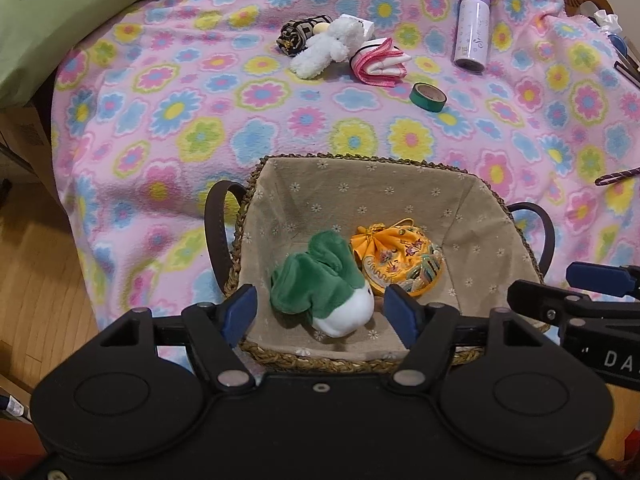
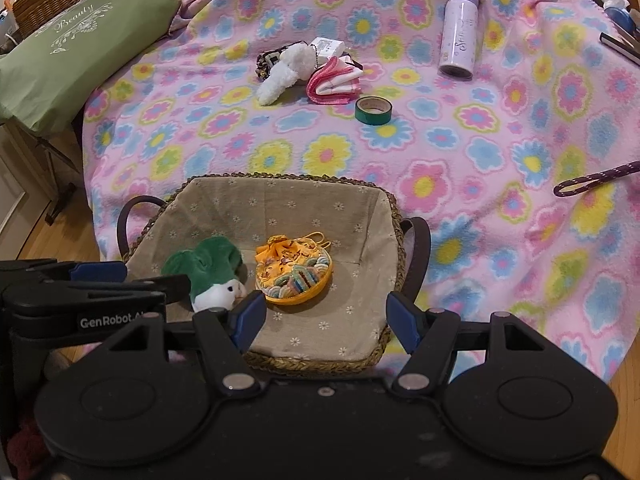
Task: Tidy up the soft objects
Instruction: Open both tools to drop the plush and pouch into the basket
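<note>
The left wrist camera sits behind the left gripper [image 1: 320, 312], looks forward and down along its 2 fingers, and is close above the near rim of the lined basket [image 1: 360, 184], which fills the lower centre of its view. The right wrist camera sits behind the right gripper [image 2: 326, 322], faces the same way from a position further right, so the basket [image 2: 280, 179] lies left of centre. Both views share the basket, the floral blanket [image 1: 180, 120] [image 2: 460, 168] beyond it, and each shows the other gripper at its edge.
</note>
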The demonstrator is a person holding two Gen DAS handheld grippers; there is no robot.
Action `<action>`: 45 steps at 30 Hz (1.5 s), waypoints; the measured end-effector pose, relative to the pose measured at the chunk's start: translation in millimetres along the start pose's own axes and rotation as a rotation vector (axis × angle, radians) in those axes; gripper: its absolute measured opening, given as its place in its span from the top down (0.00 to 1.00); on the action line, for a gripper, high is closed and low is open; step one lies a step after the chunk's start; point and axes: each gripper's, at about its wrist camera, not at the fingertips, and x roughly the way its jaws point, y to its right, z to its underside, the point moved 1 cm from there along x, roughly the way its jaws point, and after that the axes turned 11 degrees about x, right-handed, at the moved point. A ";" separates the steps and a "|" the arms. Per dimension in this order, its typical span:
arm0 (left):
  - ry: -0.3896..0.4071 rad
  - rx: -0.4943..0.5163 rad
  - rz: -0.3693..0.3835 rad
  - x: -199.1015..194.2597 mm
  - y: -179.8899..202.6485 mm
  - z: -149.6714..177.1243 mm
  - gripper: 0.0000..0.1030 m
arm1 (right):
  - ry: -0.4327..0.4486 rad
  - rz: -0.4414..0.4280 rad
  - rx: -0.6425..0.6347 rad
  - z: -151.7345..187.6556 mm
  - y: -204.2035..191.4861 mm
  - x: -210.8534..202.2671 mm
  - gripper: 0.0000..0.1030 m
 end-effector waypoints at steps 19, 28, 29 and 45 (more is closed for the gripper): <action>-0.003 0.005 0.001 0.2 0.5 1.0 0.33 | 0.010 0.012 0.009 0.5 -0.3 -0.1 0.36; 0.001 0.011 0.002 -0.8 -0.4 1.2 0.20 | 0.013 0.017 0.021 1.1 -0.3 -0.8 0.36; 0.001 0.012 0.002 -0.7 -0.4 1.0 0.20 | 0.013 0.019 0.022 1.0 -0.3 -0.8 0.35; 0.052 0.004 0.002 -9.5 -8.1 -8.3 0.15 | 0.067 0.045 0.049 -4.5 6.9 -4.3 0.17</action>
